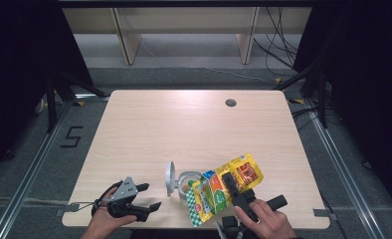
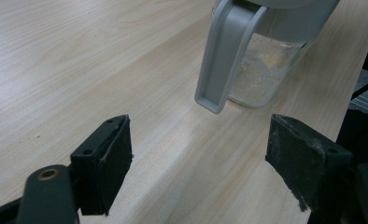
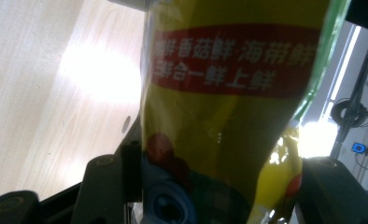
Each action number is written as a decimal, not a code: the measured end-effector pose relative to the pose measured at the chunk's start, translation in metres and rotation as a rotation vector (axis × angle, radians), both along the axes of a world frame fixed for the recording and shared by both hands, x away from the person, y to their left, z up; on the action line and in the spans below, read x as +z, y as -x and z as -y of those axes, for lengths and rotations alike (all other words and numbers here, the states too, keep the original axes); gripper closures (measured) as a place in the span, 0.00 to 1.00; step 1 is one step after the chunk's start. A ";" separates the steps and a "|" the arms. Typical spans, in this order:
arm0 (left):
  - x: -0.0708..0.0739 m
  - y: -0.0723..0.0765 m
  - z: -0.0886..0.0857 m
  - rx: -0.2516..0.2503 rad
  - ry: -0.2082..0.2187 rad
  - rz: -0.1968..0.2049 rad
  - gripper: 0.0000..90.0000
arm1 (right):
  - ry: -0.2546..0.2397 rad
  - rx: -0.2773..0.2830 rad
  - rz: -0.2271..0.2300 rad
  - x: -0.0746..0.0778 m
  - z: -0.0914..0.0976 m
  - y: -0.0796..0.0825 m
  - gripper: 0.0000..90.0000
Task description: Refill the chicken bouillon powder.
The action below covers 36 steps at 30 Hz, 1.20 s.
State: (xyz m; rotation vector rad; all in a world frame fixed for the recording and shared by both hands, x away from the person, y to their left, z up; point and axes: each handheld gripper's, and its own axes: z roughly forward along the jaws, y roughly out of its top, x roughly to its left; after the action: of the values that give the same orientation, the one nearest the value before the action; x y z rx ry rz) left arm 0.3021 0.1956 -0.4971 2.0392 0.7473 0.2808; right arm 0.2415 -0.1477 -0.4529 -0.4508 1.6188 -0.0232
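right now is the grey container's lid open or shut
Open: the lid stands up at the left of the container, leaving its mouth uncovered.

Near the table's (image 1: pixel 149 119) front edge, the right gripper (image 1: pixel 232 180) is gripping a yellow bag (image 1: pixel 224 186) tilting over the open container (image 1: pixel 188 180); the left gripper (image 1: pixel 149 196) is resting open at the front-left corner.

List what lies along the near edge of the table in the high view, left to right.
Left gripper → open grey lid → clear container → yellow pouch held in the right gripper.
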 end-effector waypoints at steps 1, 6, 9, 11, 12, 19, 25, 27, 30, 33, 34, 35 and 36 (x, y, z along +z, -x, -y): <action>-0.001 0.000 0.000 0.006 0.005 -0.011 0.24 | 0.000 0.002 0.004 0.001 0.000 0.000 0.53; 0.000 0.000 0.000 -0.004 -0.002 0.014 0.24 | 0.034 0.053 0.043 0.004 -0.002 -0.002 0.53; 0.000 0.000 0.000 -0.005 0.001 0.012 0.24 | -0.002 0.001 0.011 -0.002 0.001 0.000 0.53; 0.000 0.000 0.000 -0.003 0.006 0.013 0.24 | 0.075 0.055 0.044 0.004 -0.003 -0.002 0.53; -0.001 0.000 0.001 -0.001 0.014 0.015 0.24 | 0.059 0.038 0.046 0.002 -0.002 -0.001 0.53; -0.001 0.000 0.001 -0.002 0.009 0.017 0.24 | 0.084 0.057 0.066 0.002 -0.004 0.000 0.53; -0.001 0.001 0.001 0.014 0.022 0.001 0.24 | 0.104 0.049 0.088 0.007 -0.003 0.001 0.53; -0.001 0.000 0.001 0.001 0.012 0.017 0.24 | 0.098 0.039 0.089 0.007 -0.003 0.002 0.53; 0.000 0.001 0.001 0.007 0.009 -0.004 0.24 | 0.119 0.049 0.083 0.008 -0.003 0.001 0.53; -0.001 0.000 0.001 0.000 0.014 0.016 0.25 | 0.110 0.043 0.065 0.006 -0.003 0.000 0.53; -0.001 0.000 0.001 -0.002 0.015 0.012 0.25 | 0.105 0.041 0.065 0.006 -0.003 0.000 0.54; -0.001 0.000 0.001 0.002 0.015 0.013 0.25 | 0.107 0.045 0.067 0.006 -0.003 0.000 0.54; -0.001 0.000 0.001 0.001 0.015 0.015 0.24 | 0.111 0.052 0.076 0.007 -0.002 0.000 0.54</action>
State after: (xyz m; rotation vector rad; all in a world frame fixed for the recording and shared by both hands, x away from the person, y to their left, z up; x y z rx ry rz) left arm 0.3022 0.1947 -0.4980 2.0204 0.7386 0.2895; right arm 0.2413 -0.1453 -0.4461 -0.5711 1.5357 -0.0907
